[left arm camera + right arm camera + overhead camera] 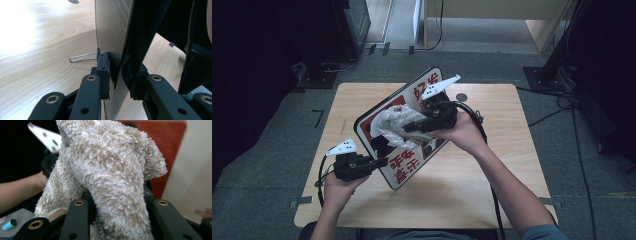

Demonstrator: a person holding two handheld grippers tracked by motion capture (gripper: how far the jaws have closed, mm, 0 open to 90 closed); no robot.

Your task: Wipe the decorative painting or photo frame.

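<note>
A wooden table (492, 190) stands on grey carpet (257, 165), with black cables (557, 107) trailing at right.

Sign board (409, 145) stands tilted across the table (492, 200) centre, blocking any straight pass between left and right halves. Left gripper (379, 162) is clamped on its lower edge, right gripper (412, 127) with the fluffy cloth (394, 125) sits against its face, so the middle is crowded. A wire clip (83, 58) lies on the wood just beside the board's back. Bare tabletop near right, far left and along the front edge: open room there. Small dark disc (461, 97) near the far edge.
</note>
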